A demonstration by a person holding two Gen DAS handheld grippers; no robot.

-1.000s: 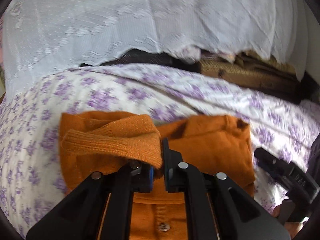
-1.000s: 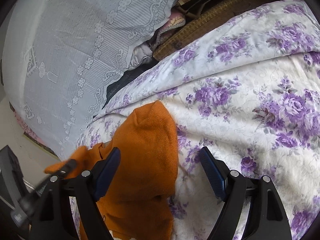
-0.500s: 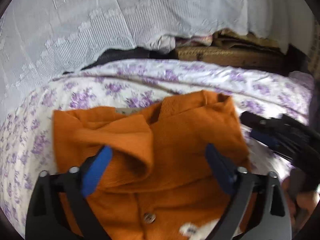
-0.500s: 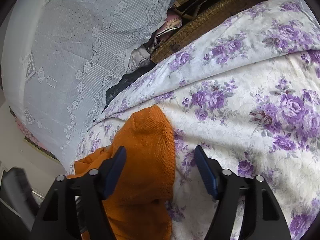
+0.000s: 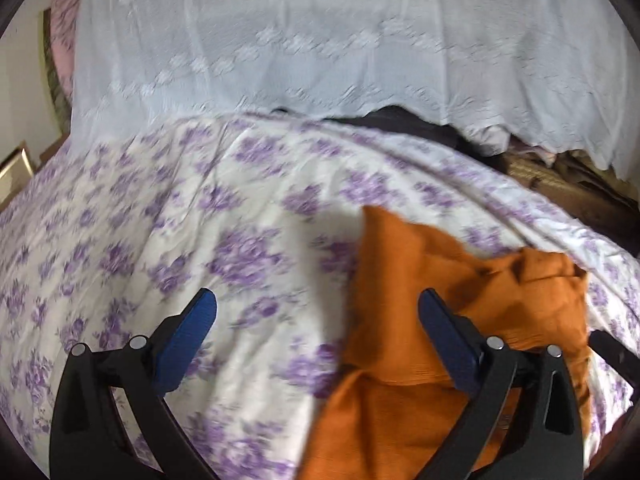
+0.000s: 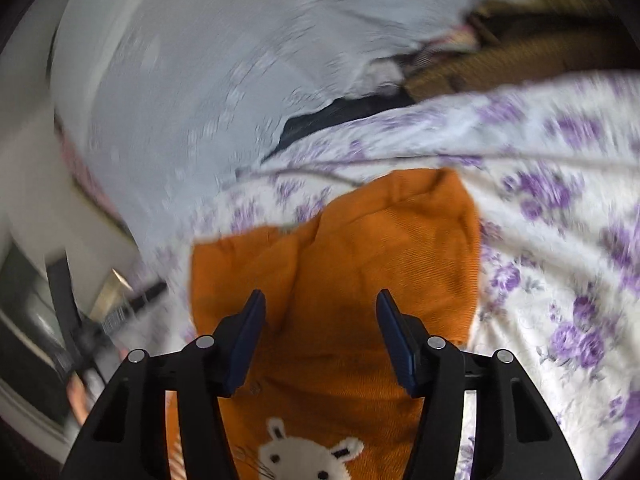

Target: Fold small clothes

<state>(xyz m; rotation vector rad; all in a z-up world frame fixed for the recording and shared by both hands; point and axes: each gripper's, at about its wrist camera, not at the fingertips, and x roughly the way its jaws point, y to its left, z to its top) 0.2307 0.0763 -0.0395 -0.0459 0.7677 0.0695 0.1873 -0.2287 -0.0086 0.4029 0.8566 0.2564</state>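
A small orange knit sweater (image 5: 460, 320) lies on the purple-flowered bedsheet (image 5: 180, 220), part folded. Its front bears a white rabbit motif (image 6: 312, 452). My left gripper (image 5: 316, 308) hangs over the sheet just left of the sweater. Its jaws are wide and still opening, with only the sweater's left edge between them and nothing gripped. My right gripper (image 6: 320, 300) hovers above the sweater (image 6: 360, 248) near its upper part. Its jaws are closing with the knit below and between them, and the pads do not press on it. The right wrist view is blurred.
A white lace cloth (image 5: 320, 40) hangs behind the bed. Dark and brown bundles (image 5: 560, 176) lie under its edge at the back right. The other gripper's black tip (image 5: 612, 356) shows at the right edge. A hand (image 6: 76, 396) appears low on the left.
My left gripper let go of the orange cuff, opened wide and swung left onto the sheet. My right gripper rolled, moved over the sweater's middle, and its jaws narrowed.
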